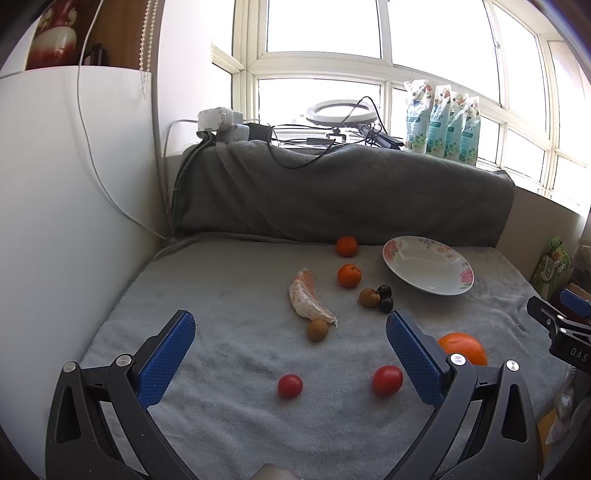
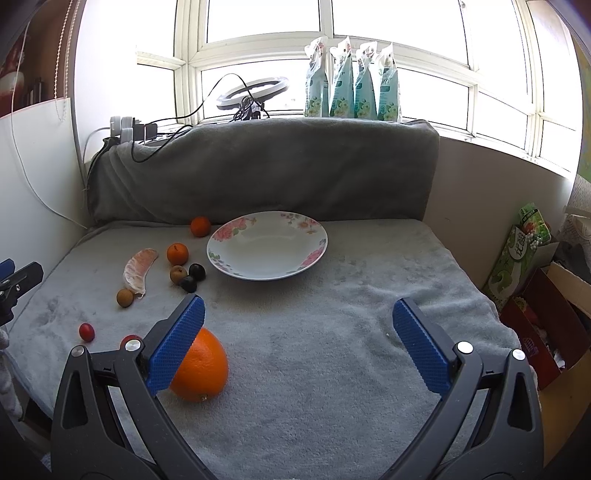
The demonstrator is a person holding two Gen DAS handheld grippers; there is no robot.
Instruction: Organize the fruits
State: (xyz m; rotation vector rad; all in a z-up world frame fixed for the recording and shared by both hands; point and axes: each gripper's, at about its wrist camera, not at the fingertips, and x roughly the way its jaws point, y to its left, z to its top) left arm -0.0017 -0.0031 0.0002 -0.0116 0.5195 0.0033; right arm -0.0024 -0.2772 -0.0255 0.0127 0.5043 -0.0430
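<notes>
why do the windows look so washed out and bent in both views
Left wrist view: daylight blows the window panes out to white, and the fisheye bows the frames. Right wrist view: the same glare behind the pouches, with dark rounded corners; the plate and large orange stay sharp.

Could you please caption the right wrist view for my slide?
Open right gripper beside a large orange, empty floral plate ahead.

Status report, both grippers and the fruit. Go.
Left gripper open, empty. Right gripper open, empty. Plate bare; fruit loose on blanket, big orange by right gripper. Nothing blocking.
</notes>
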